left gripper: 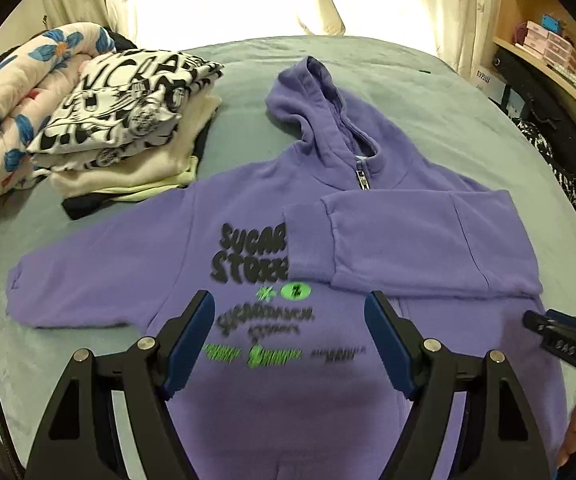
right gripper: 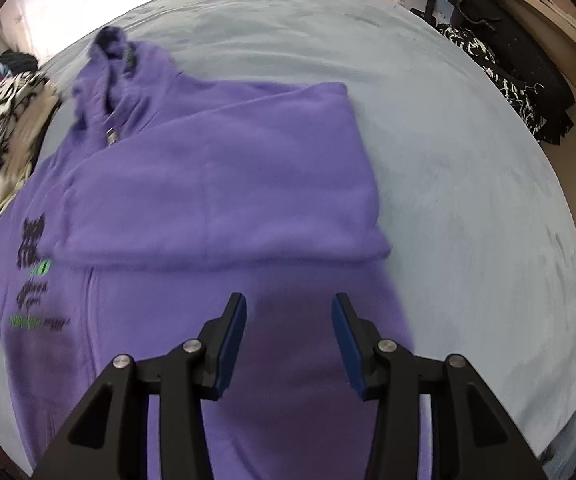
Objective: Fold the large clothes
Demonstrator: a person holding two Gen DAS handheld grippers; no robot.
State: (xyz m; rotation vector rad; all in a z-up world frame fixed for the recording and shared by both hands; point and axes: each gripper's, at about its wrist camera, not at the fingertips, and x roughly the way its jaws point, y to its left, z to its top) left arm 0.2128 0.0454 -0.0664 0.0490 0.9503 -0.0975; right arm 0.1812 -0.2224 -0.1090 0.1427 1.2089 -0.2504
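Left wrist view: the purple fleece zip hoodie with black and green lettering (left gripper: 247, 240) lies flat on the grey-blue bed (left gripper: 428, 92). It looks soft and floppy, so I'd pinch the spread-out sleeve cuff. The left tongs (left gripper: 290, 312) hover above its chest print, spread wide, holding nothing.

Right wrist view: the right tongs (right gripper: 288, 312) are parted and empty above the hoodie's lower half, just below the folded-in sleeve.

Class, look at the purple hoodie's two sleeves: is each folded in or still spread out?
One of each. One sleeve is folded across the purple hoodie, its cuff covering part of the print. The other sleeve lies spread out on the bed.
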